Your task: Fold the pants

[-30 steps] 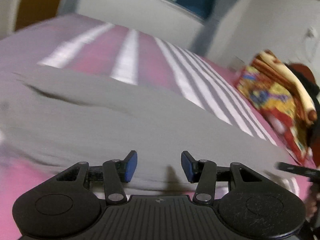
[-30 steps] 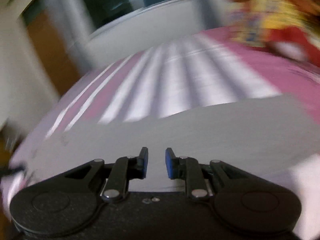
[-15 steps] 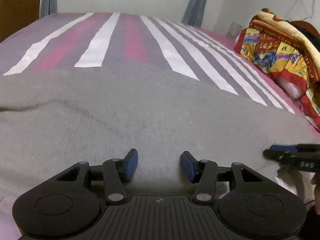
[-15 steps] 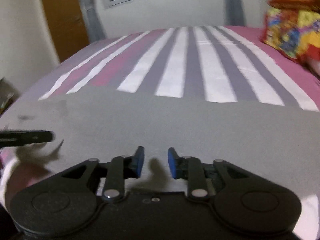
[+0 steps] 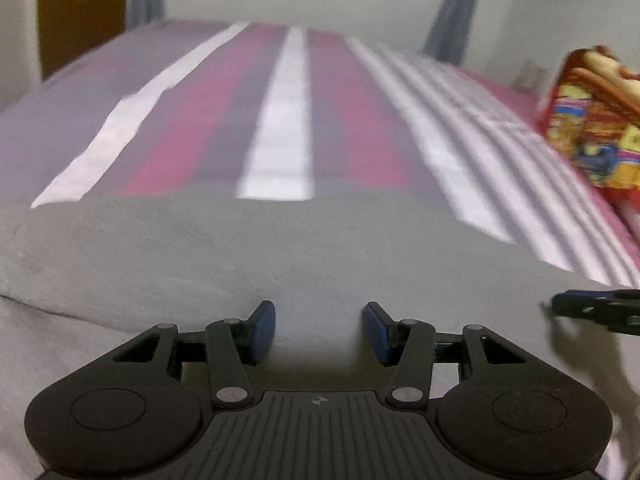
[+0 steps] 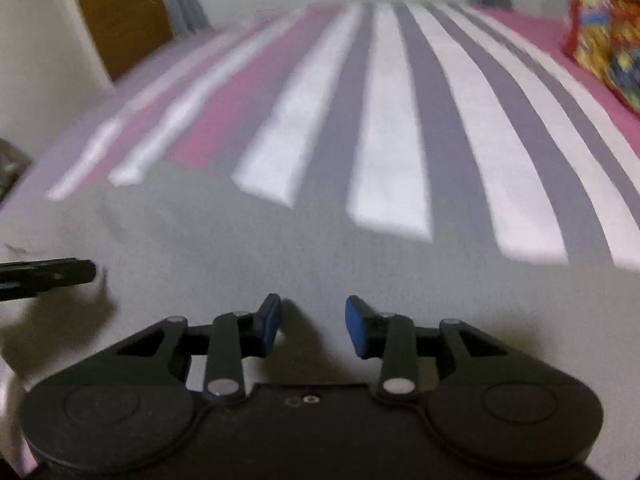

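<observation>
The grey pants (image 5: 280,256) lie flat across the near part of a striped bed and fill the lower half of both views (image 6: 280,256). My left gripper (image 5: 319,330) is open and empty, low over the grey cloth. My right gripper (image 6: 313,326) is open and empty, also just above the cloth. The right gripper's tip shows at the right edge of the left wrist view (image 5: 592,308). The left gripper's tip shows at the left edge of the right wrist view (image 6: 48,274).
The bedsheet (image 5: 280,120) has pink, grey and white stripes running away from me. A colourful folded blanket (image 5: 592,120) sits at the right side of the bed and also shows in the right wrist view (image 6: 608,40). A wooden door (image 6: 120,12) and a white wall stand behind.
Both grippers have come down closer to the grey pants and steadied. The right gripper's jaws have opened wider. The left stays open.
</observation>
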`<action>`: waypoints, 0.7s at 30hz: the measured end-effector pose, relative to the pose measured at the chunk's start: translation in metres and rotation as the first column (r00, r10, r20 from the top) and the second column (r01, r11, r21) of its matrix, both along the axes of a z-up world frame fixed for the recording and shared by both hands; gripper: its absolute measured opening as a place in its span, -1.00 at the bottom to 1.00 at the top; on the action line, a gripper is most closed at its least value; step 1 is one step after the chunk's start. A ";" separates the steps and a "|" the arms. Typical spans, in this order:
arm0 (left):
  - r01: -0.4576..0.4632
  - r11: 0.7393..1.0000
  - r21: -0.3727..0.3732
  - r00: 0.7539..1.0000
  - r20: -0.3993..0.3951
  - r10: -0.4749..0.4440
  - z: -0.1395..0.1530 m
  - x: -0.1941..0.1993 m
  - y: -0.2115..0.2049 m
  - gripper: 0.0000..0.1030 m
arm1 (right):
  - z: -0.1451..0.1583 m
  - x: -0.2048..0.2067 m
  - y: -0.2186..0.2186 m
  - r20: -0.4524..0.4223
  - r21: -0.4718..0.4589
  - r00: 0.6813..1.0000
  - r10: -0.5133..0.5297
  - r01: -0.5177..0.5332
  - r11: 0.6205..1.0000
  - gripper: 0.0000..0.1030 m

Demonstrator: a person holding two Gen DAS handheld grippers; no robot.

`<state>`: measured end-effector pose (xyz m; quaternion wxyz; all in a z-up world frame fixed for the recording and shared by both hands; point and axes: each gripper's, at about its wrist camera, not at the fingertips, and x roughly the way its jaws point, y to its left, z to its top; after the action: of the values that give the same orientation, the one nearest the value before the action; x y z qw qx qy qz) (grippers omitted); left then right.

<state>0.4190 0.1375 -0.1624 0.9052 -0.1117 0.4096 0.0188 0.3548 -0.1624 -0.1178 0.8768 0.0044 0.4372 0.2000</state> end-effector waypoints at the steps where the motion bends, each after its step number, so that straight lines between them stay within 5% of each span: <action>1: -0.008 1.000 -0.023 1.000 -0.011 0.008 -0.006 0.006 0.011 -0.03 | 0.000 0.008 0.011 -0.009 0.007 1.000 0.016 -0.016 1.000 -0.29; 4: -0.021 0.998 -0.056 1.000 -0.005 0.021 -0.008 0.014 0.021 -0.03 | -0.013 0.028 0.047 -0.052 0.008 0.997 0.065 -0.064 0.998 -0.18; 6: -0.034 0.999 -0.014 0.999 0.020 0.034 -0.002 0.015 0.019 -0.03 | -0.011 0.032 0.067 -0.007 -0.043 0.998 0.061 -0.061 0.997 -0.18; 9: -0.034 0.999 -0.005 0.999 0.014 0.034 -0.011 0.015 0.023 -0.03 | 0.001 0.031 0.088 0.046 0.049 0.991 0.122 -0.124 0.991 -0.18; 14: 0.000 0.997 0.073 1.000 0.017 -0.001 -0.008 0.017 0.017 -0.03 | -0.023 0.039 0.117 0.034 -0.042 0.981 0.191 -0.189 0.981 0.21; 21: 0.018 0.996 0.089 1.000 -0.004 -0.018 0.000 -0.003 0.020 -0.01 | -0.022 0.026 0.061 0.046 -0.027 0.986 0.162 -0.161 0.987 0.17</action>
<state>0.4155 0.1571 -0.1628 0.9088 -0.0674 0.4107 0.0292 0.3813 -0.1012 -0.1394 0.8681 -0.0462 0.4171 0.2652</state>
